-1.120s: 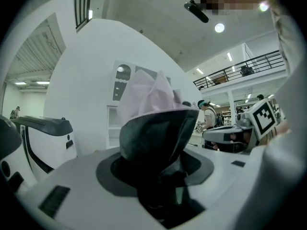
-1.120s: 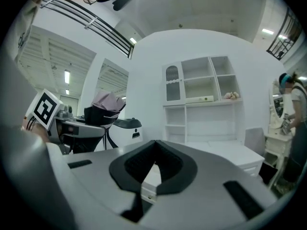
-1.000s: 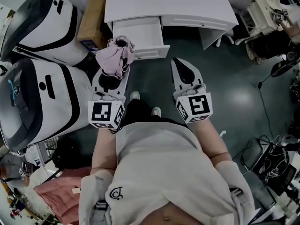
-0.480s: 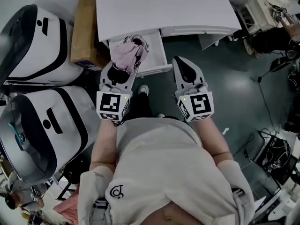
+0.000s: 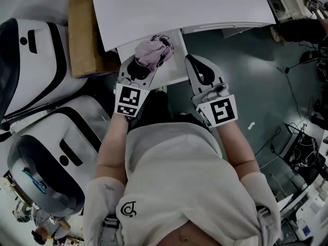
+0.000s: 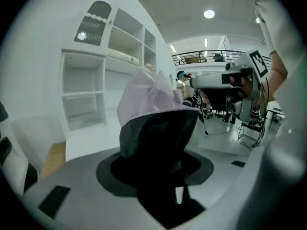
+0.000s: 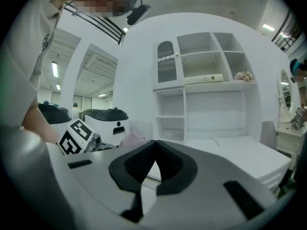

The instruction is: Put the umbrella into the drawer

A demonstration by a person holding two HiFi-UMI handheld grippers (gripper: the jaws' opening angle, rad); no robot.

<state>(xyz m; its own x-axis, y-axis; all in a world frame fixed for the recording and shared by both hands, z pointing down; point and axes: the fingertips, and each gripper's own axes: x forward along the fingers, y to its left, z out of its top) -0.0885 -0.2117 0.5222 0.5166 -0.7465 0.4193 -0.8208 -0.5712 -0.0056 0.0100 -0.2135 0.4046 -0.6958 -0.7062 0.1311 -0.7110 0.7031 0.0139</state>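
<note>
The umbrella [image 5: 154,53] is folded and pale pink, bunched into a soft lump. My left gripper [image 5: 142,64] is shut on it, and it hangs over the open drawer [image 5: 177,60] of the white desk [image 5: 179,9]. In the left gripper view the umbrella [image 6: 144,97] fills the space between the dark jaws of the left gripper [image 6: 158,128]. My right gripper [image 5: 190,60] is shut and holds nothing, at the drawer's right front corner. In its own view the right gripper [image 7: 154,145] has its jaws meeting at the tips, pointing at the desk.
A cardboard box [image 5: 82,32] stands left of the desk. Two large white-and-black machines [image 5: 31,65] [image 5: 46,158] crowd the left side. White shelving [image 7: 206,75] rises behind the desk. Cables and gear [image 5: 302,152] lie on the dark floor at the right.
Both grippers have moved forward toward the desk. The umbrella, which was short of the drawer front, now hangs over the open drawer.
</note>
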